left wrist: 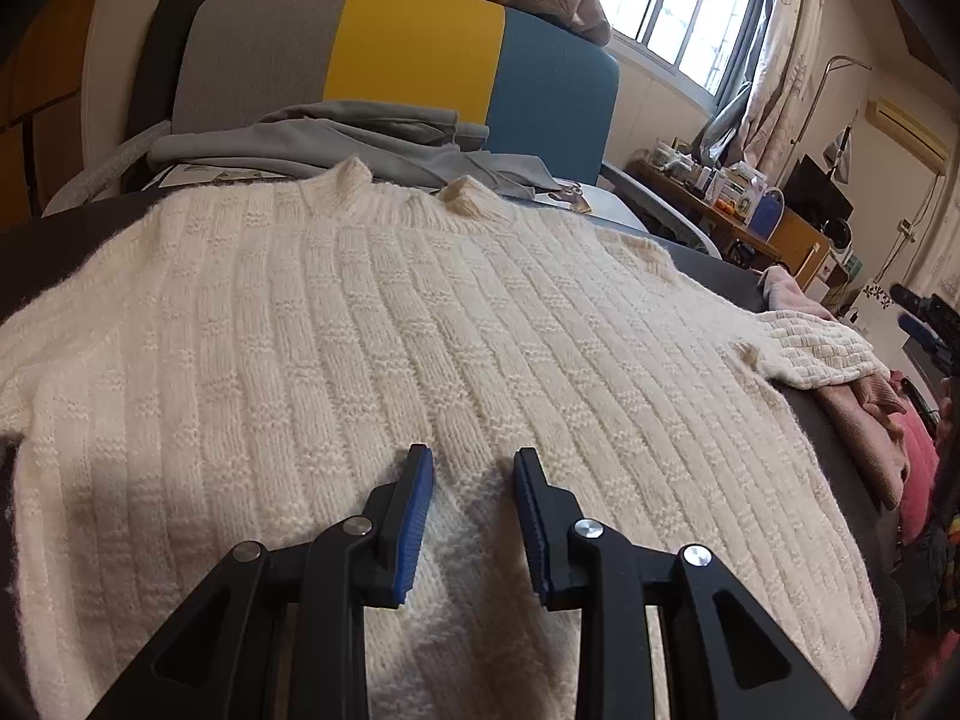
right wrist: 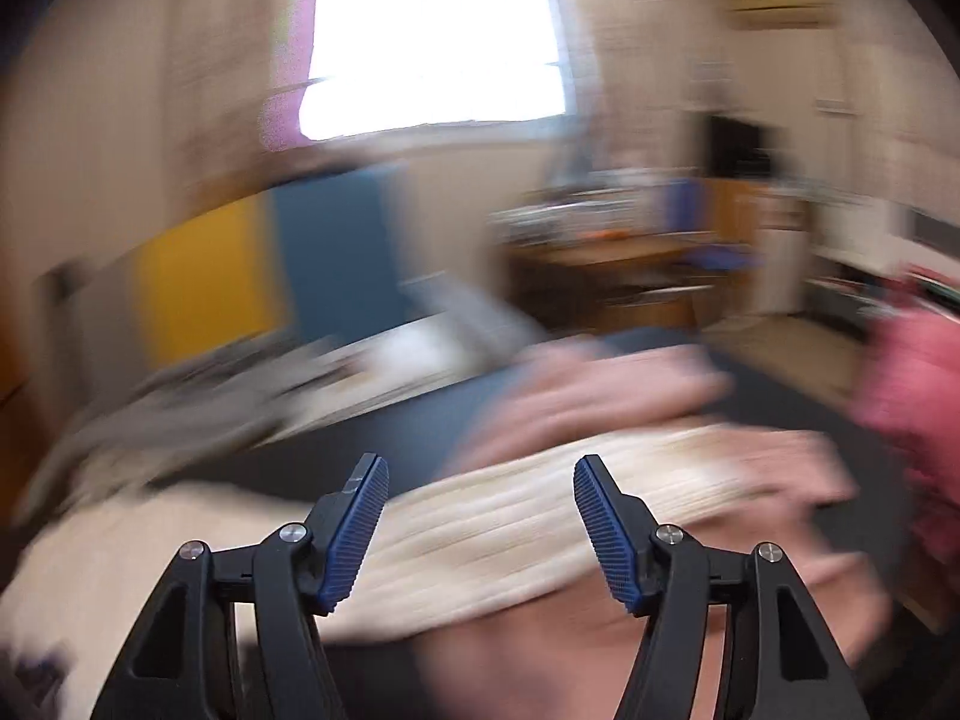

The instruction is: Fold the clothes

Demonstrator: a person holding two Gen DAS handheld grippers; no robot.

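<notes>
Blue-padded jaws of our left gripper [left wrist: 473,462] stand narrowly apart just over the hem of the cream ribbed knit sweater [left wrist: 384,324], gripping nothing.

We see the sweater spread flat on the dark bed surface [left wrist: 54,240], collar away from us; we judge it soft, thick, limp and fairly light, best pinched at a hem corner or shoulder seam. Beyond its collar lies a crumpled grey garment [left wrist: 336,132] before the grey, yellow and blue headboard [left wrist: 414,42]. Rightward, the sleeve end drapes onto a pink cloth pile [left wrist: 864,414], which may snag the fold. Our right gripper [right wrist: 481,474], jaws wide and empty, hovers above that blurred sleeve.
</notes>
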